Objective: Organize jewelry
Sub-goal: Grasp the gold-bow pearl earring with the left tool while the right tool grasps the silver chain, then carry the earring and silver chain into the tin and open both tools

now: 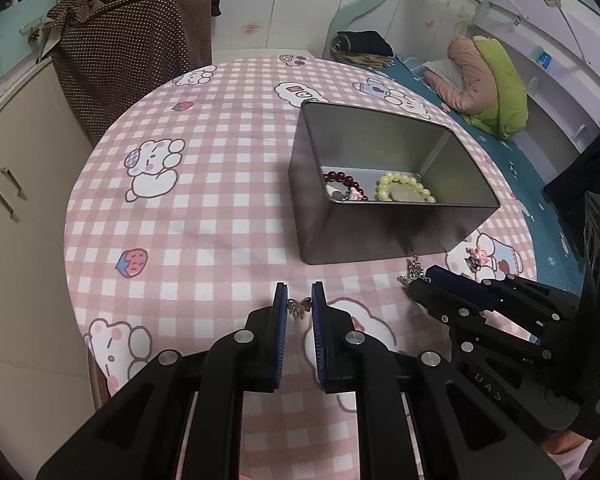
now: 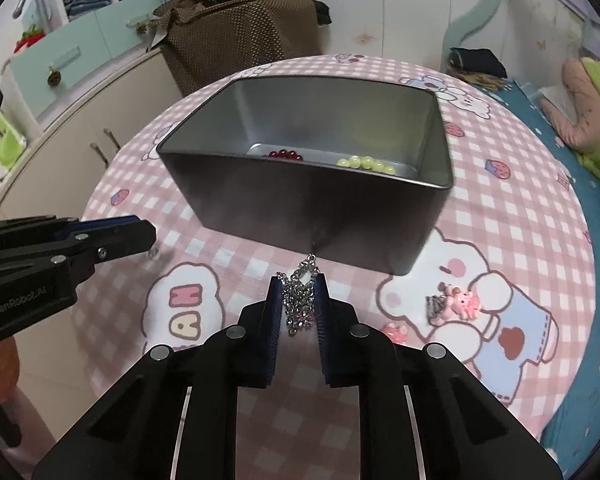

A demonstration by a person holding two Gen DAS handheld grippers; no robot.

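A grey metal tin stands open on the pink checked tablecloth; it also shows in the right wrist view. Inside lie a red bead bracelet and a yellow-green bead bracelet. My left gripper is closed on a small gold butterfly charm in front of the tin. My right gripper is closed on a bunched silver chain just before the tin's near wall. A pink bear charm with a metal clip lies on the cloth to the right.
A small pink piece lies beside my right gripper. A beige cabinet and a brown dotted bag stand left of the round table. A bed with a blue sheet lies to the right.
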